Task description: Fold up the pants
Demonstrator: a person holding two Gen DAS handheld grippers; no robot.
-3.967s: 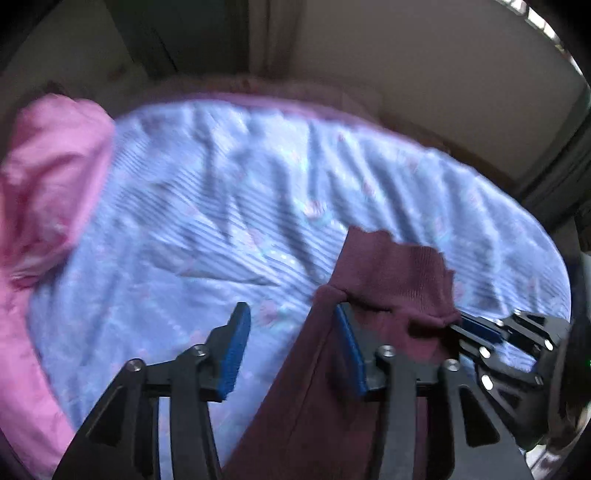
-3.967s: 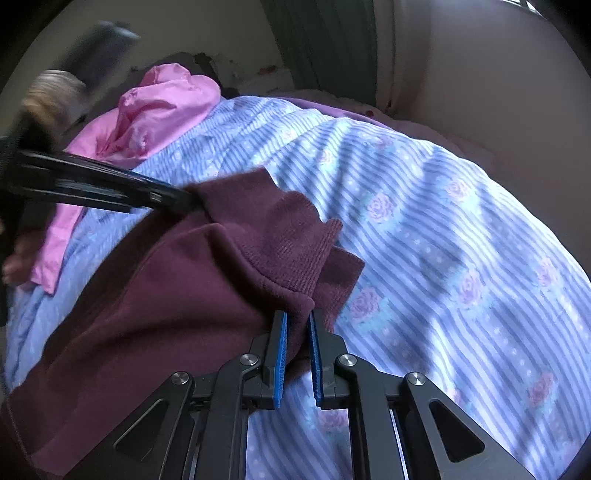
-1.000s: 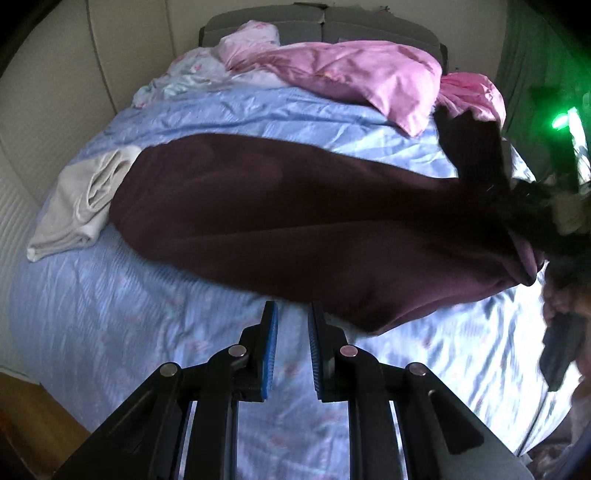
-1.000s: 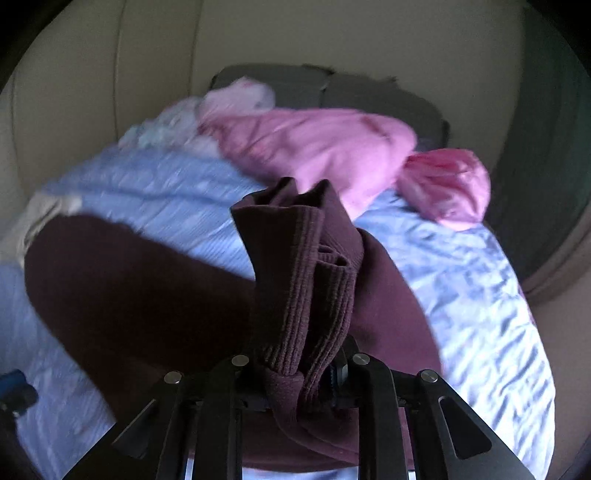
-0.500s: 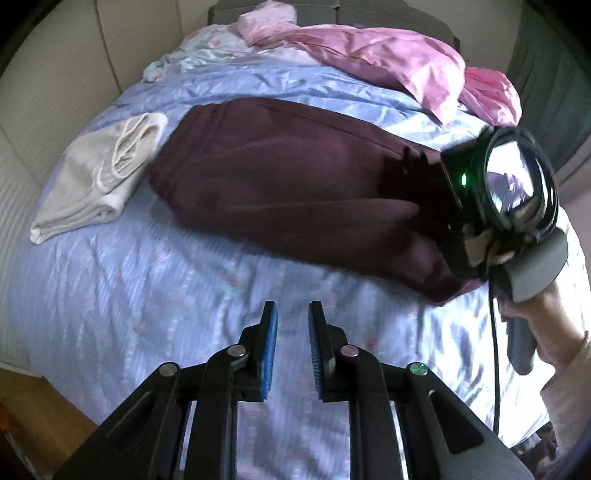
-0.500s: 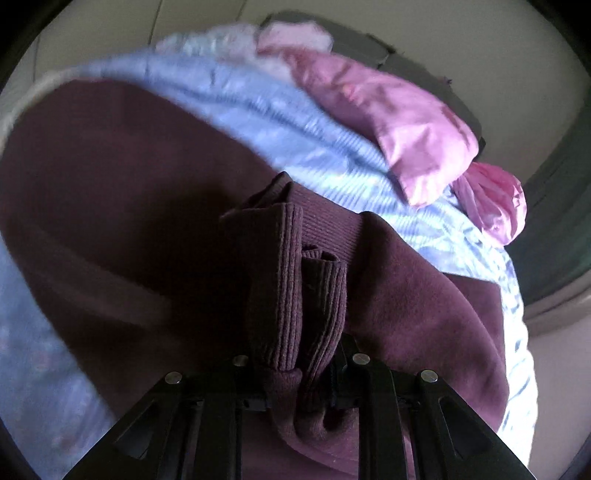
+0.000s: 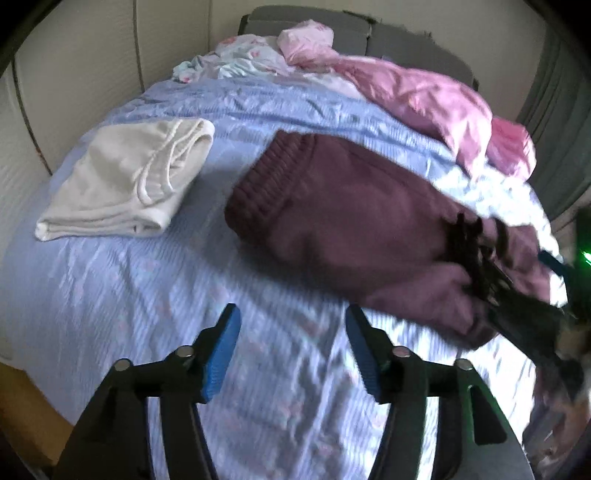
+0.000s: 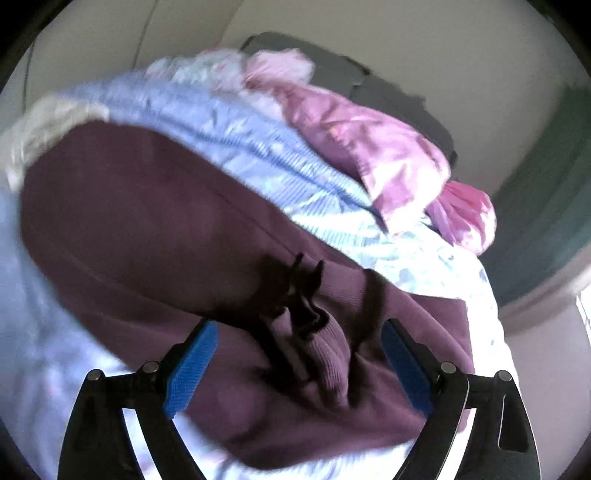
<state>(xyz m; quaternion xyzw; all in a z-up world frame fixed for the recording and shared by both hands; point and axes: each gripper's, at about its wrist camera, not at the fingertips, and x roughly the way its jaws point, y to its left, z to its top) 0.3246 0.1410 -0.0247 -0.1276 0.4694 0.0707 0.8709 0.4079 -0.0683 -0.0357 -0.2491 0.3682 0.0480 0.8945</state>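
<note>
The maroon pants lie folded on the blue striped bed sheet, ribbed waistband toward the left. My left gripper hovers over bare sheet in front of them, its jaws opening with nothing between the blue pads. My right gripper is over the folded end at the right, and its jaws are opening wide. The ribbed leg cuffs lie loose between its pads, which do not touch them. In the left wrist view its dark fingers show blurred at the pants' right end.
A folded white garment lies on the sheet left of the pants. A pink blanket and a floral cloth are heaped by the grey headboard. Beyond the bed's left edge is brown floor.
Both grippers went from shut to open. The right one let go of the cuffs, which now rest on the folded pants. The left view has shifted so that the pants sit further right.
</note>
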